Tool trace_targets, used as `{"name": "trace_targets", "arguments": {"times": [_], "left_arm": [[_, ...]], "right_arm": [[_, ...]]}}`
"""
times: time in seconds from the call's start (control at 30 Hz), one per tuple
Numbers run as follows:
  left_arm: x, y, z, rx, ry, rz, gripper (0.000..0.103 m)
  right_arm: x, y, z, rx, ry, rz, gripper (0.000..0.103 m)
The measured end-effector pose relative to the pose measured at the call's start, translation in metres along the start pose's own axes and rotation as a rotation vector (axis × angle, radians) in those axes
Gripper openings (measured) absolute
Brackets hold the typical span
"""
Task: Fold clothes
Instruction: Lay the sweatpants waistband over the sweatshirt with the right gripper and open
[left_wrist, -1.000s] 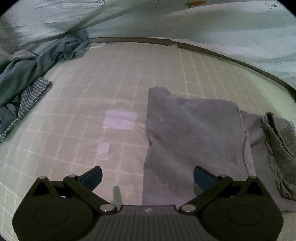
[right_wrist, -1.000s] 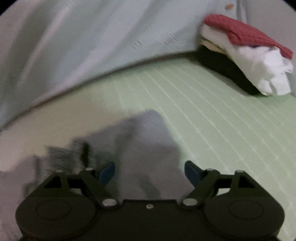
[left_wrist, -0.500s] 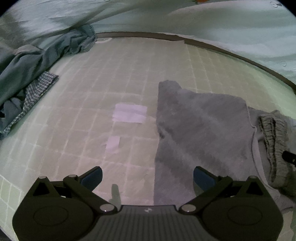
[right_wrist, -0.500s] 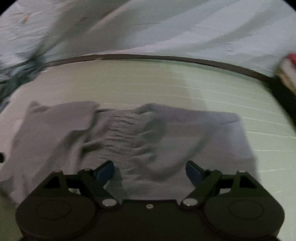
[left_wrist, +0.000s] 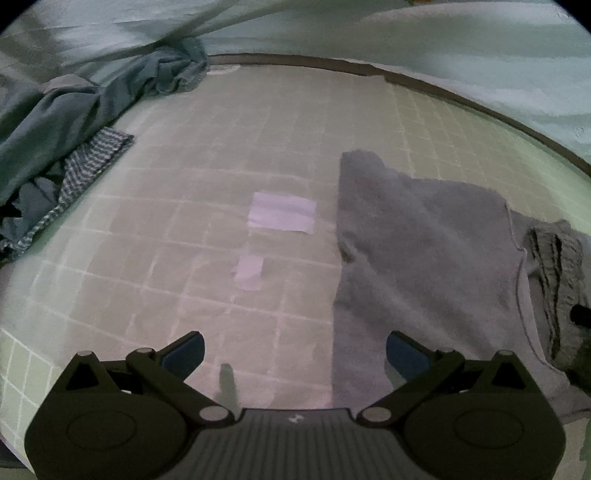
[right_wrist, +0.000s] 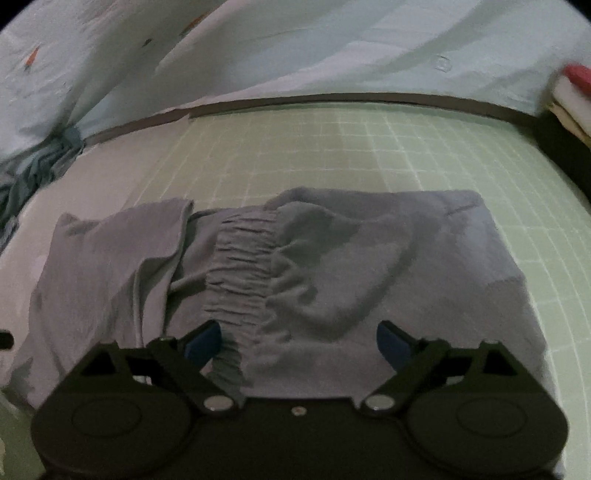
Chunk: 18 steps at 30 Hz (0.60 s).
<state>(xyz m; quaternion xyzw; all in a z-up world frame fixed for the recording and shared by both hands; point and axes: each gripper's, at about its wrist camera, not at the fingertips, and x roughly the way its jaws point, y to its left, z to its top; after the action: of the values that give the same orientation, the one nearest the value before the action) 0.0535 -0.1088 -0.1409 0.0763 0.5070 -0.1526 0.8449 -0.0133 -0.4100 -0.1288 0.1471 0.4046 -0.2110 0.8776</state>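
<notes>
**Grey garment spread on the gridded mat, both grippers held wide**

A grey knitted garment with a gathered elastic waistband (right_wrist: 243, 273) is laid flat on a pale green gridded cutting mat (left_wrist: 207, 155) that covers the surface. In the right wrist view the garment fills the middle of the mat, its ribbed waistband running toward the camera and one flap folded over at the left. The right gripper (right_wrist: 299, 341) is seen with its blue-padded fingers spread wide above the near edge of the garment, nothing pinched between them. The left gripper (left_wrist: 295, 354) is likewise spread and empty, held over the bare mat at the garment's left edge (left_wrist: 417, 266). Two pale rectangular patches (left_wrist: 282, 217) are visible on the mat. A crumpled blue-grey cloth pile (left_wrist: 74, 114) is heaped at the far left, beside a checked fabric piece (left_wrist: 92, 158).
</notes>
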Motion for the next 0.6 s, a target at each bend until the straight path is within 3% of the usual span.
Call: {"name": "trace_targets", "arguments": {"times": [0.33,0.6], "left_arm": [[0.002,-0.006,-0.003,-0.052,0.012,0.0,0.103],[0.009,-0.014,-0.004,-0.135,0.024,-0.001,0.103]], "right_arm": [[-0.03,-0.056,0.0,0.185,-0.076,-0.092,0.094],[-0.029,-0.106,-0.005,0.287,-0.044,-0.163,0.094]]}}
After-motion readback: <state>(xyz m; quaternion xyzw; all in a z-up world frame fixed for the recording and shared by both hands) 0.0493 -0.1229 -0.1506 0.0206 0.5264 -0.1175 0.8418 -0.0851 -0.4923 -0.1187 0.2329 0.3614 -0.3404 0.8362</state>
